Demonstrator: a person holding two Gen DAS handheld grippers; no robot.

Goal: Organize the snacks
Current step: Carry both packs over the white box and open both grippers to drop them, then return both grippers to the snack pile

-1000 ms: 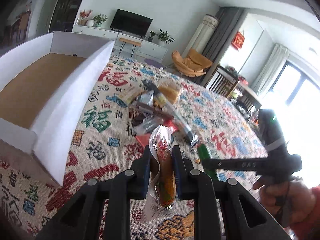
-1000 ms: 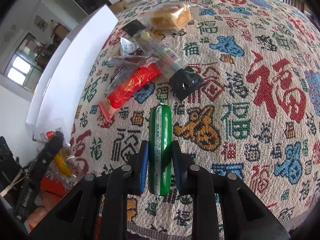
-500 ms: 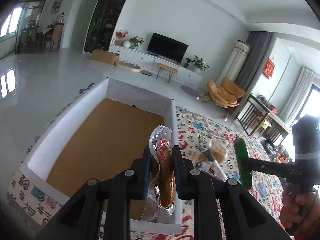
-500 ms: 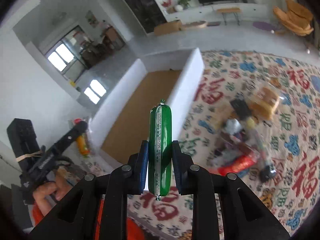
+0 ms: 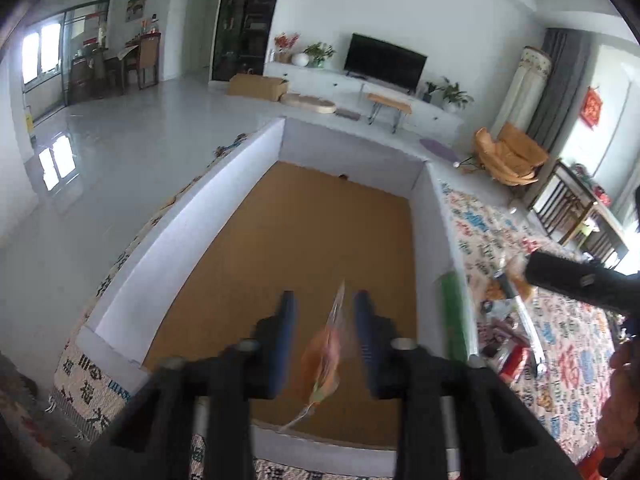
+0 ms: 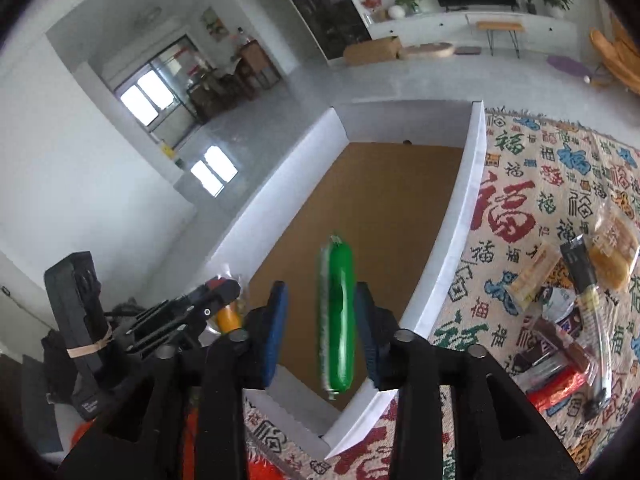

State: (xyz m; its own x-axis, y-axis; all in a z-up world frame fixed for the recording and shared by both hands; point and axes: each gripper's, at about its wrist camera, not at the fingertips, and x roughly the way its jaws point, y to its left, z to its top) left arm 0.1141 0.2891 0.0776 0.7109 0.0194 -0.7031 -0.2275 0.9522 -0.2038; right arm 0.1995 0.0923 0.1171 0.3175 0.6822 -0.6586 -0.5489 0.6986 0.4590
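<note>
A white-walled box with a brown cardboard floor lies below both grippers. My left gripper hangs over its near end, and its jaws are opening. An orange sausage in a clear wrapper is blurred between them, clear of both pads. My right gripper is over the box's near right corner, its jaws opening too. A green sausage is blurred and loose between them. The green sausage also shows by the box's right wall in the left wrist view.
A patterned cloth covers the table to the right of the box. On it lies a pile of snacks: a bread packet, a long black-ended stick, a red packet. A person's hand holds the right gripper.
Both grippers rose from the cloth and swung left over the box. Their jaws, shut on the sausages before, have parted, and both sausages have come loose.
</note>
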